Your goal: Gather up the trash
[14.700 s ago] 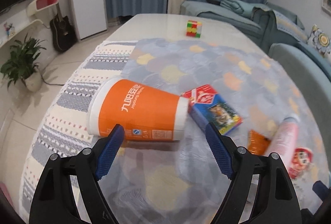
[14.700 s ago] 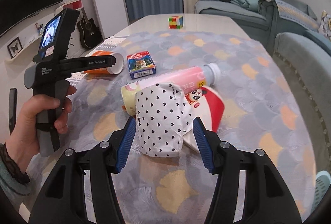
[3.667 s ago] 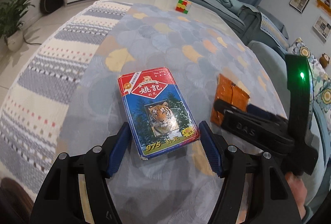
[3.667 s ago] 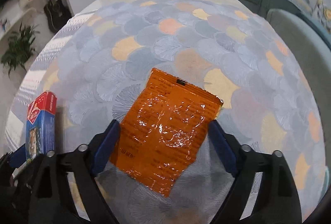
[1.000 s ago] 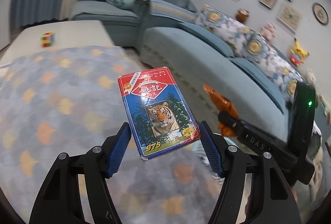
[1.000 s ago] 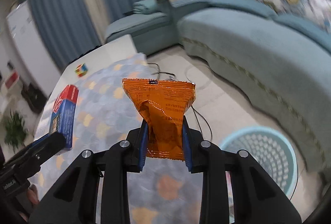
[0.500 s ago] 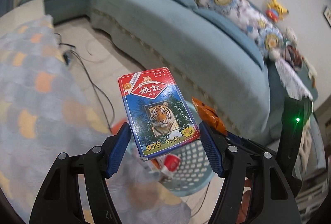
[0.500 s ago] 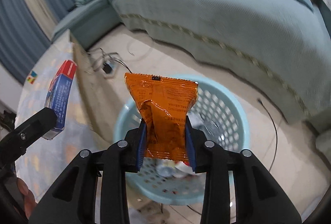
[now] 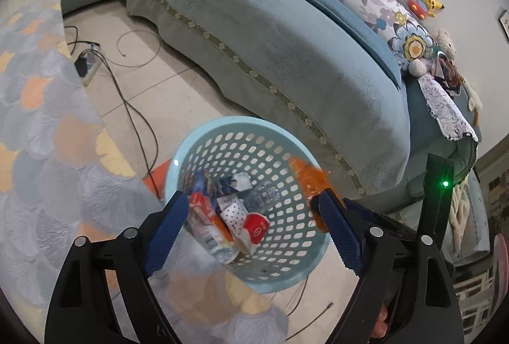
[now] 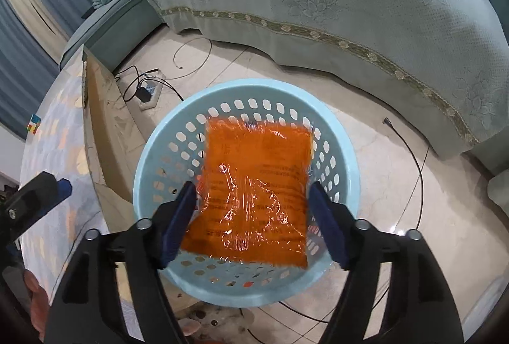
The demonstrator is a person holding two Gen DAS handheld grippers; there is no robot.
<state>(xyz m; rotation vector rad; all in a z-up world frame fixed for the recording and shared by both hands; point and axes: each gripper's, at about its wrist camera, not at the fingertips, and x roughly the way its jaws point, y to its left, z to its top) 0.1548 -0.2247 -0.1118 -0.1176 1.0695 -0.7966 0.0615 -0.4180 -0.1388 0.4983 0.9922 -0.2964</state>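
A: Big things first. Long teal fabric sofa (image 10: 366, 10) close behind the pale blue perforated plastic basket (image 10: 346, 166) — hemmed in on that side. Table under the grey-and-orange scale-print cloth (image 9: 38, 134) tight on the other side, its edge just beside the rim.

B: Open tile floor (image 10: 381, 216) only toward the right. Black cables (image 9: 133, 118) trailing past the basket's foot — likely snag if either tool drops lower.

A: Right gripper (image 10: 251, 220) just opened, jaws standing apart; crinkled orange foil snack packet (image 10: 257, 191) loose between them, blurred, over the basket mouth. Light and flat — could sail and catch the rim.

B: Left gripper (image 9: 251, 232) also just opened, nothing between the pads. Red-and-blue card box (image 9: 203, 197) apparently down among the trash, blurred — not certain.

A: Both tools crowded over one opening. Risk of knocking each other, or tipping the basket.
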